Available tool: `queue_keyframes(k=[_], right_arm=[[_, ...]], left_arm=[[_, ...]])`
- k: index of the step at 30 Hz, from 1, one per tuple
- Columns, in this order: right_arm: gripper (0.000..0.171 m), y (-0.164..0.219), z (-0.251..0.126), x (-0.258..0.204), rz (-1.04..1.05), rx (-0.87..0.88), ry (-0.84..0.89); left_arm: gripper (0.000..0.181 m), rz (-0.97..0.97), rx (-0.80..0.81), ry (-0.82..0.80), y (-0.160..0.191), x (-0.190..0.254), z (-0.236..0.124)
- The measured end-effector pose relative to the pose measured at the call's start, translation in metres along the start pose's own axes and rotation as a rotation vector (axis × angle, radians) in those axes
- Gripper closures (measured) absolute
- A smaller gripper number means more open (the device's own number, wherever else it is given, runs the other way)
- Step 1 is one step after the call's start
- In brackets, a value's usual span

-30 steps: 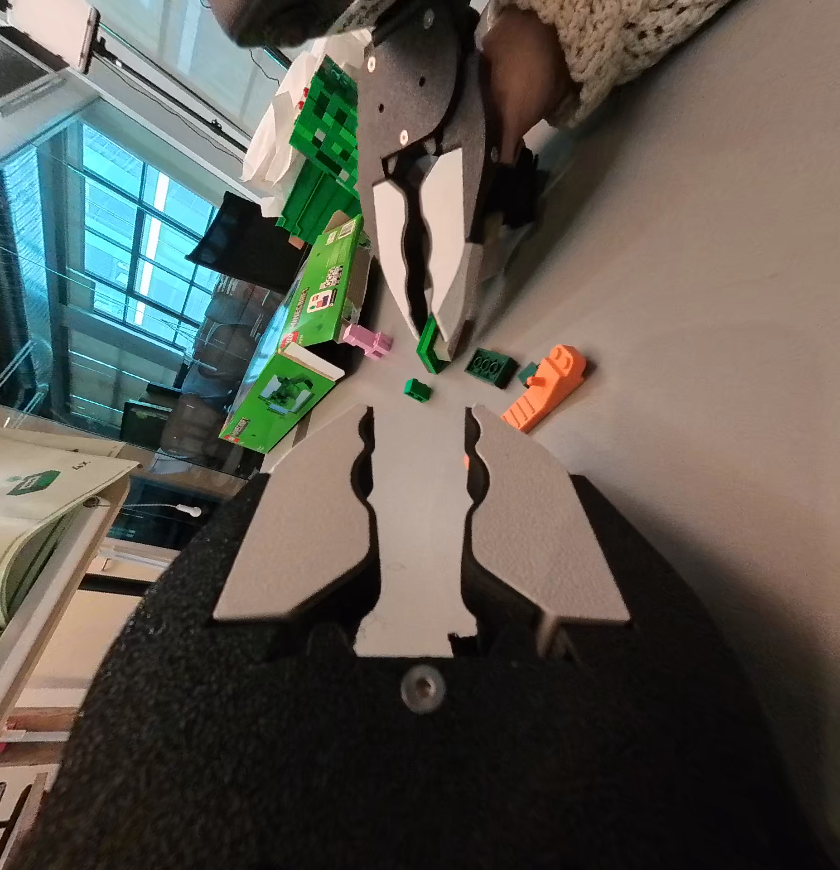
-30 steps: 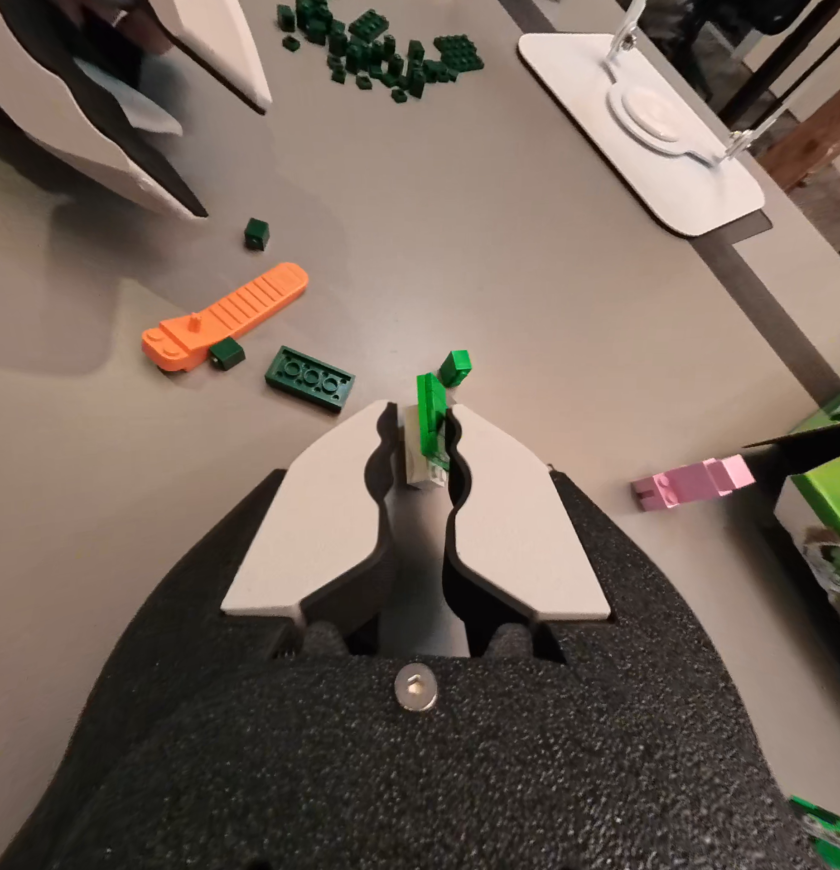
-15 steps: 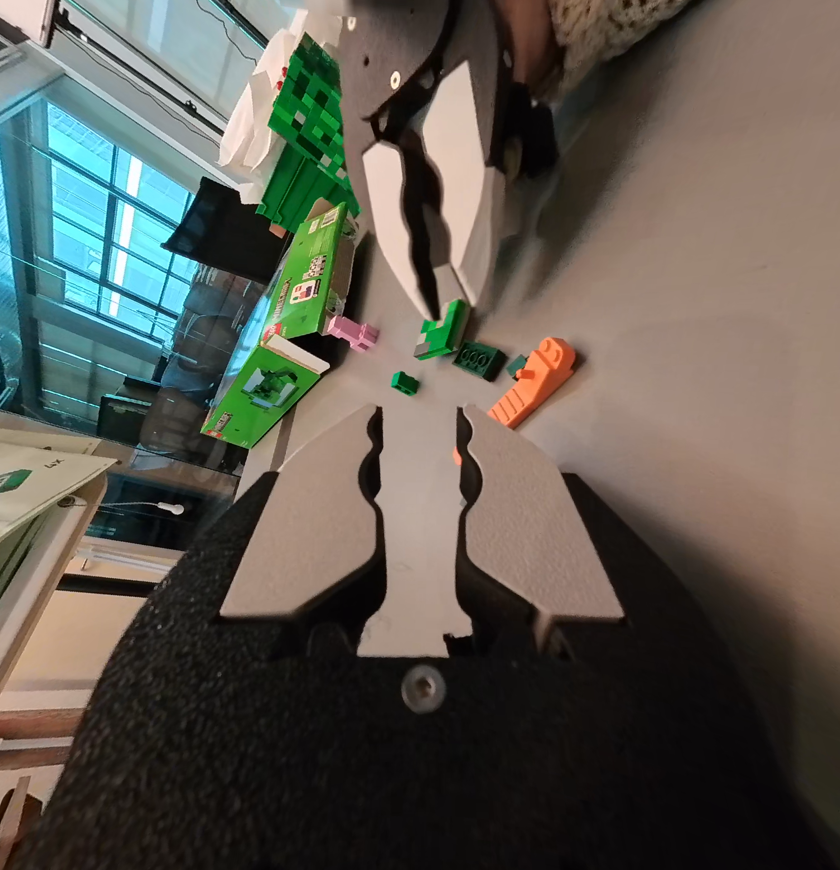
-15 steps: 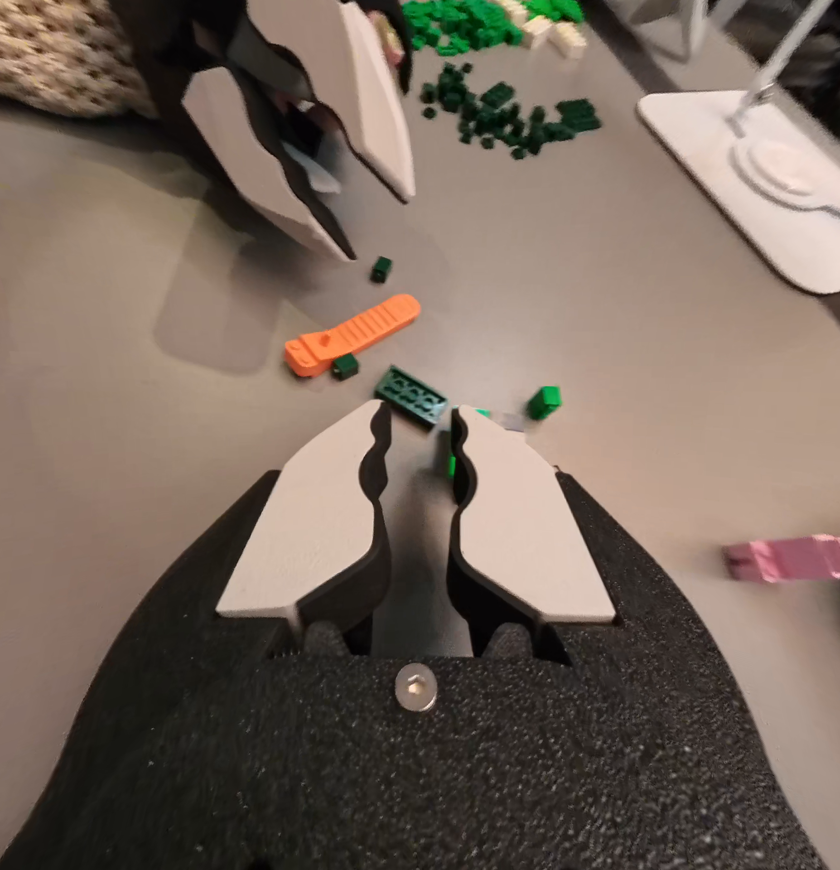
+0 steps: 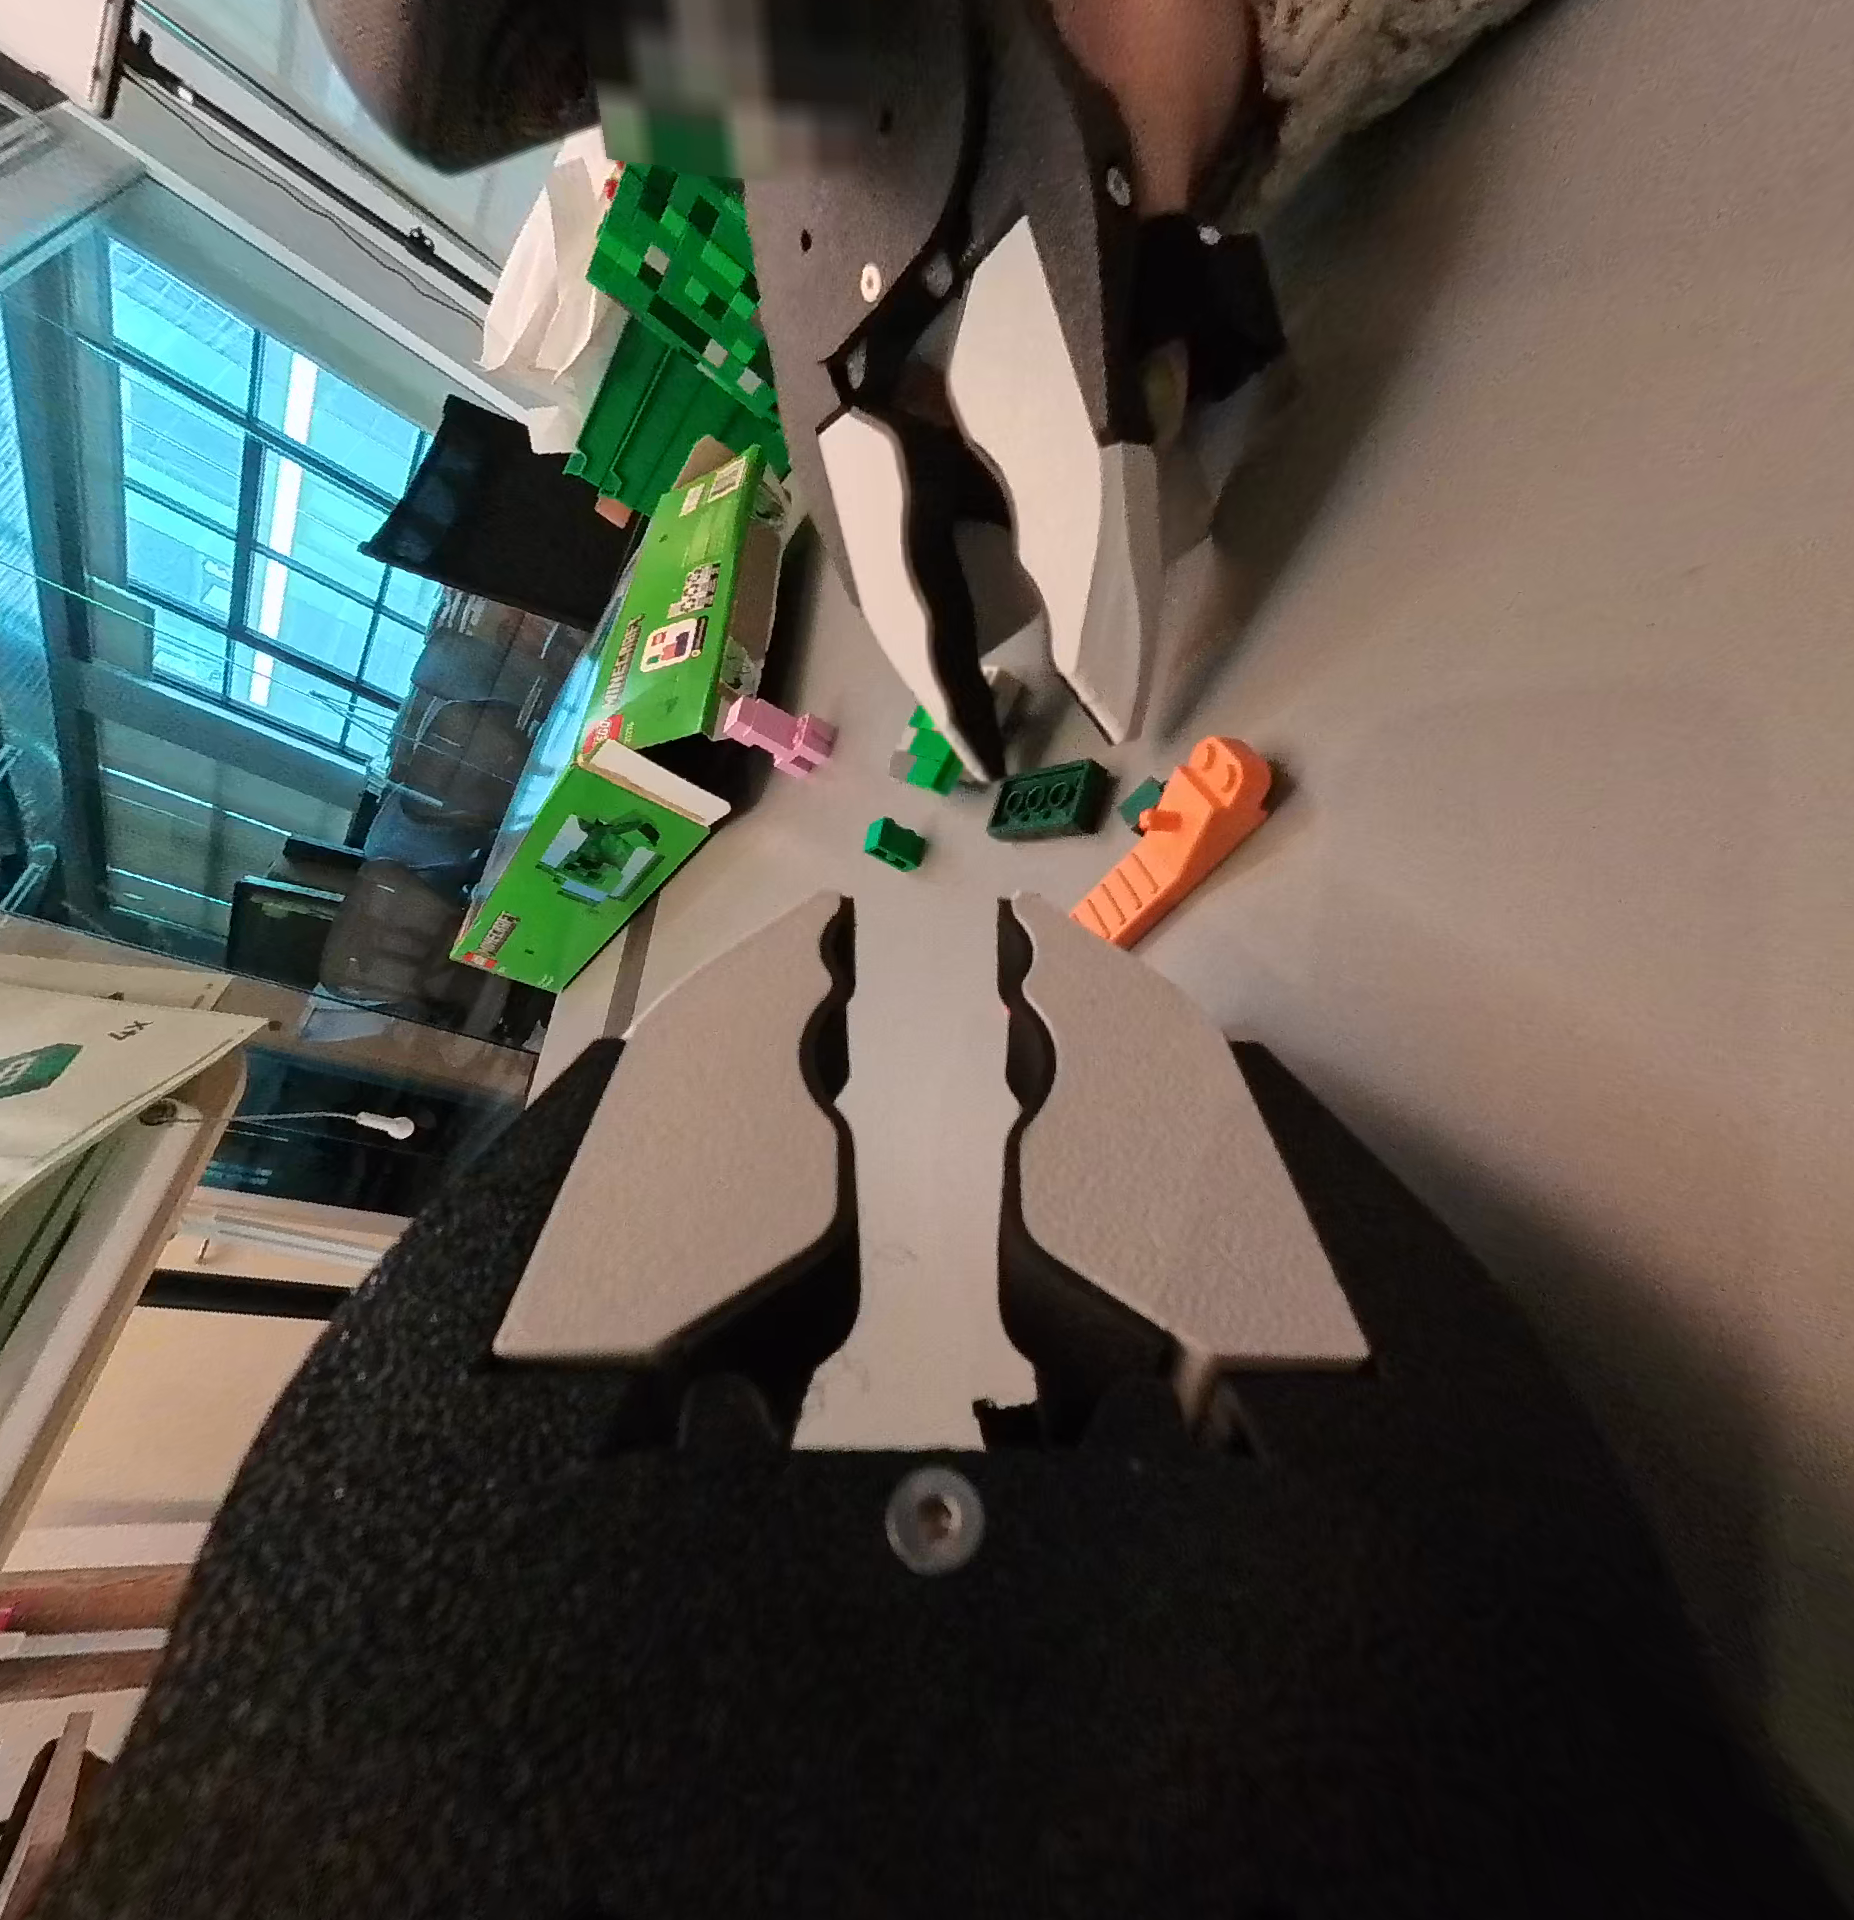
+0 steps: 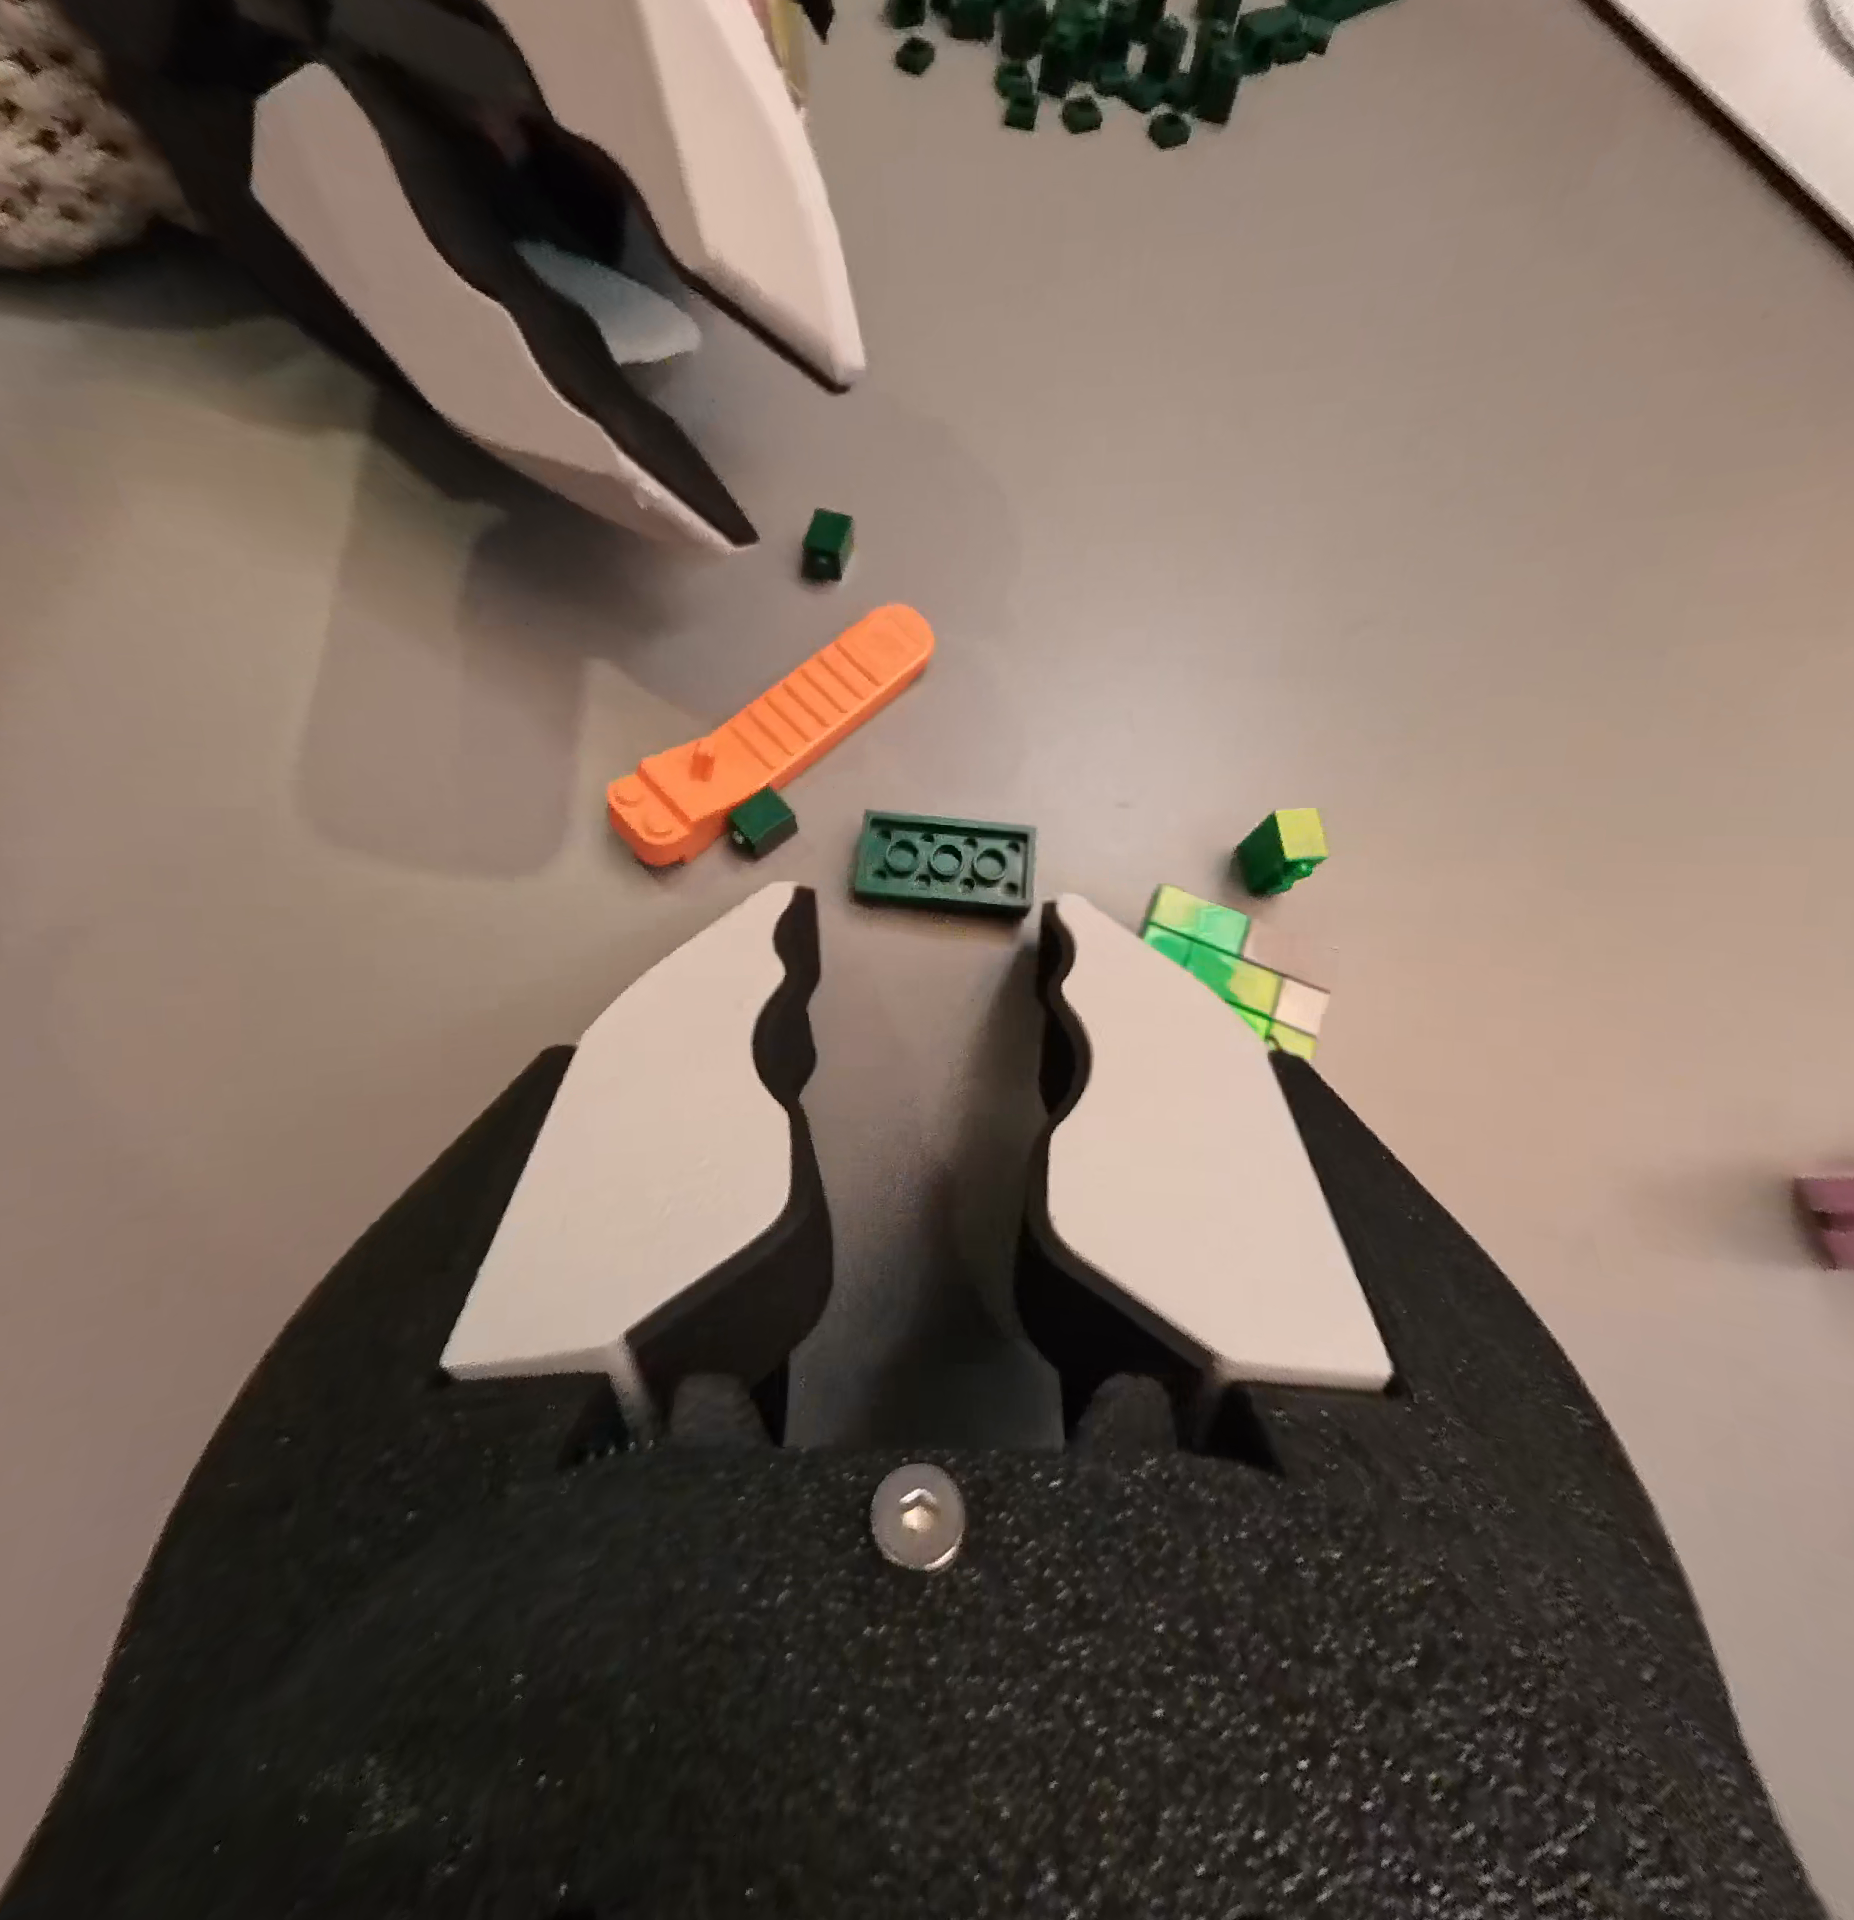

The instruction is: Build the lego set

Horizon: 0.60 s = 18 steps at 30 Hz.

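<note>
My right gripper (image 6: 928,904) is open and empty, low over the grey table, and shows in the left wrist view (image 5: 1053,748). A dark green plate (image 6: 944,864) lies studs-down just ahead of its fingertips, also in the left wrist view (image 5: 1048,798). A bright green and grey assembly (image 6: 1235,977) lies on the table beside the right finger, also in the left wrist view (image 5: 928,753). A small bright green brick (image 6: 1281,850) sits next to it. My left gripper (image 5: 928,904) is open and empty, and shows in the right wrist view (image 6: 793,457).
An orange brick separator (image 6: 767,748) lies left of the plate with a small dark green cube (image 6: 762,821) against it. Another cube (image 6: 827,542) lies near the left gripper's tip. A pile of dark green bricks (image 6: 1110,62) is farther off. Pink piece (image 5: 783,732) and green boxes (image 5: 674,623) lie nearby.
My right gripper let go of the green and grey assembly, which now lies on the table. It opened wider and moved to the dark green plate. The left gripper stays open.
</note>
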State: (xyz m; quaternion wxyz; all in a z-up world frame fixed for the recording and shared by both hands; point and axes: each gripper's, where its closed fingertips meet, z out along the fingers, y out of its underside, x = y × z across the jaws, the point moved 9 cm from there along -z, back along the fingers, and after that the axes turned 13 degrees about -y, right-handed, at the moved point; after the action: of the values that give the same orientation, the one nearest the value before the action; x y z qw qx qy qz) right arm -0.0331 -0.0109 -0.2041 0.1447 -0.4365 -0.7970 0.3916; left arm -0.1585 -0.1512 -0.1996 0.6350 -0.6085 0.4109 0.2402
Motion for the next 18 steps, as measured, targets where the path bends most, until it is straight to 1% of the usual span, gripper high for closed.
queue_keyframes(k=[1, 4, 7, 10, 15, 18], right_arm=[[0.129, -0.001, 0.002, 0.000, 0.008, 0.002, 0.002], [0.124, -0.004, 0.005, -0.001, -0.007, 0.001, 0.038], [0.130, -0.006, 0.007, -0.003, -0.029, 0.005, 0.039], [0.139, -0.007, 0.009, -0.002, 0.007, 0.004, 0.017], [0.139, -0.007, 0.008, 0.000, 0.026, 0.025, 0.015], [0.139, -0.012, 0.005, -0.003, -0.001, 0.106, -0.015]], left_arm=[[0.156, 0.001, 0.000, 0.001, 0.000, 0.000, 0.000], [0.156, 0.003, -0.003, 0.003, 0.000, 0.001, 0.000], [0.157, 0.003, 0.000, -0.002, 0.000, 0.000, 0.000], [0.157, 0.002, 0.008, -0.014, -0.001, 0.000, 0.000], [0.152, 0.033, 0.008, -0.012, -0.001, 0.002, 0.001], [0.148, 0.071, 0.014, -0.007, -0.003, 0.006, 0.001]])
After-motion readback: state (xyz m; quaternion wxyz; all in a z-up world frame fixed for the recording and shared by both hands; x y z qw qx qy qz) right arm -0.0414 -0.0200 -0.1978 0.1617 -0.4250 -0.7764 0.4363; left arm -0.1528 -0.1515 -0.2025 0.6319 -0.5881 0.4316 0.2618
